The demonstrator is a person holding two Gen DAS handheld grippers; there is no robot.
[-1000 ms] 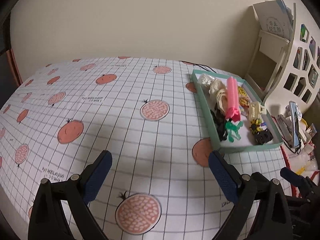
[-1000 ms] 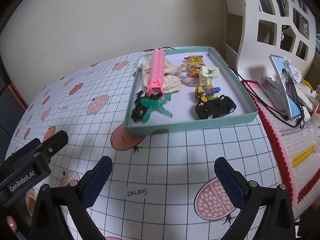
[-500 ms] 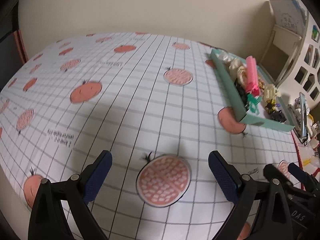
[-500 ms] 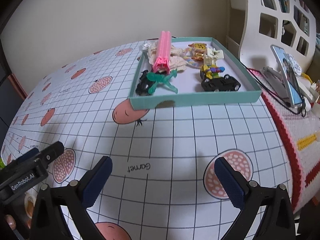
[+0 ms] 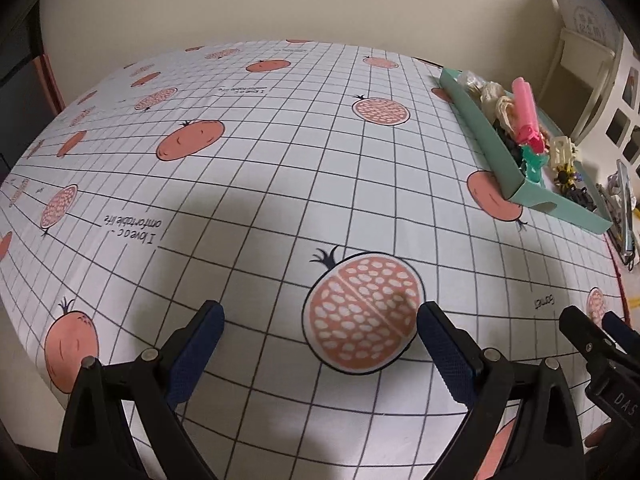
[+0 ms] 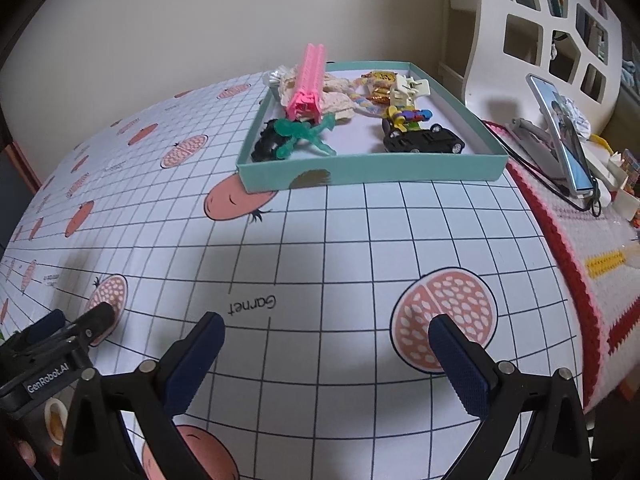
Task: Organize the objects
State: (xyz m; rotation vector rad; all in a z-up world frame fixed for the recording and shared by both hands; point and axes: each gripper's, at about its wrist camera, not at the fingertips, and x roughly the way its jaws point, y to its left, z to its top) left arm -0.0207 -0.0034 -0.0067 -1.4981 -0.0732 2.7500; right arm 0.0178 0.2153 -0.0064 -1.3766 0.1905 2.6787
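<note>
A teal tray (image 6: 368, 168) sits at the far side of the table and holds a pink clip (image 6: 309, 80), a green toy (image 6: 308, 136), a black toy car (image 6: 424, 142), a colourful figure (image 6: 408, 115), cream cloth pieces and a white clip. In the left wrist view the same tray (image 5: 480, 120) lies at the far right. My right gripper (image 6: 326, 346) hovers open and empty low over the tablecloth, well short of the tray. Over a printed pomegranate near the table's front edge, my left gripper (image 5: 320, 334) is open and empty too.
The table wears a white grid cloth (image 5: 260, 168) printed with pomegranates. A phone on a stand (image 6: 560, 136) and a knitted red-and-pink mat (image 6: 580, 248) lie to the right. A white cut-out shelf (image 6: 540, 40) stands behind them. A beige wall backs the table.
Both grippers have drawn back toward the table's front edge and dropped lower; the tray now looks farther off. Both stayed open and empty.
</note>
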